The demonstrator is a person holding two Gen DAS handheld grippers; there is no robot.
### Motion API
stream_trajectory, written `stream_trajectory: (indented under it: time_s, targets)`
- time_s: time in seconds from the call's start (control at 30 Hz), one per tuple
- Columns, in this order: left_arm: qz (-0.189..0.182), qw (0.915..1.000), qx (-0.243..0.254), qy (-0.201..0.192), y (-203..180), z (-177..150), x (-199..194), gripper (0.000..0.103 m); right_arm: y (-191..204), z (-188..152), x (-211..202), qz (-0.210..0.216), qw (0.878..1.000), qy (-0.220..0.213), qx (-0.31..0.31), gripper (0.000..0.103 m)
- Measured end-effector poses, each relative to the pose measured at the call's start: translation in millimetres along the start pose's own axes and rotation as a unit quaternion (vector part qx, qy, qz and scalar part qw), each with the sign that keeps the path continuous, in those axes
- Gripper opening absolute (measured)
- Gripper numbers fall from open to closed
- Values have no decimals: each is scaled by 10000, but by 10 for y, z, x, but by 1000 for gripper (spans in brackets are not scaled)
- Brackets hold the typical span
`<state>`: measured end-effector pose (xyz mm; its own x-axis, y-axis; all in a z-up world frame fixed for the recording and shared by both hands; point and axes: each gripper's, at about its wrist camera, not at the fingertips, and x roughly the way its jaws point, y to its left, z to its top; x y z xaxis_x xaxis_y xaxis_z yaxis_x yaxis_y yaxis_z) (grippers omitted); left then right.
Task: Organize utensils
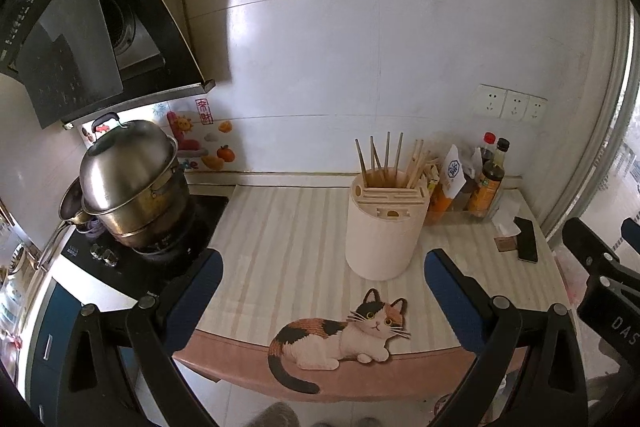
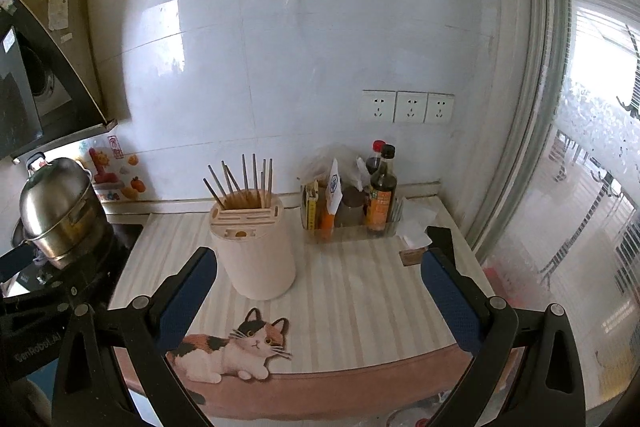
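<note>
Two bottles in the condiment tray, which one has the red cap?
The rear bottle, mostly hidden behind the taller black-capped bottle with the orange label. Only its red cap and dark shoulder show, just left of the black cap.

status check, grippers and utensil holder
Left hand-held gripper open, empty. Right hand-held gripper open, empty. Utensil holder upright, chopsticks inside. Nothing blocking.
</note>
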<state>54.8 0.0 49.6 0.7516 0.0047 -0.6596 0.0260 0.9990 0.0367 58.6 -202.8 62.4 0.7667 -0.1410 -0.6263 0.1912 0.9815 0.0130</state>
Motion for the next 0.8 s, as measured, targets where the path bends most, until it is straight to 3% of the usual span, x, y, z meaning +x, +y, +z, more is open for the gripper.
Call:
stream_trajectory:
  time_s: [0.8]
  targets:
    - [90, 9999, -67, 2, 50, 29, 78, 103, 90, 51, 124, -26, 9998, 69, -161, 103]
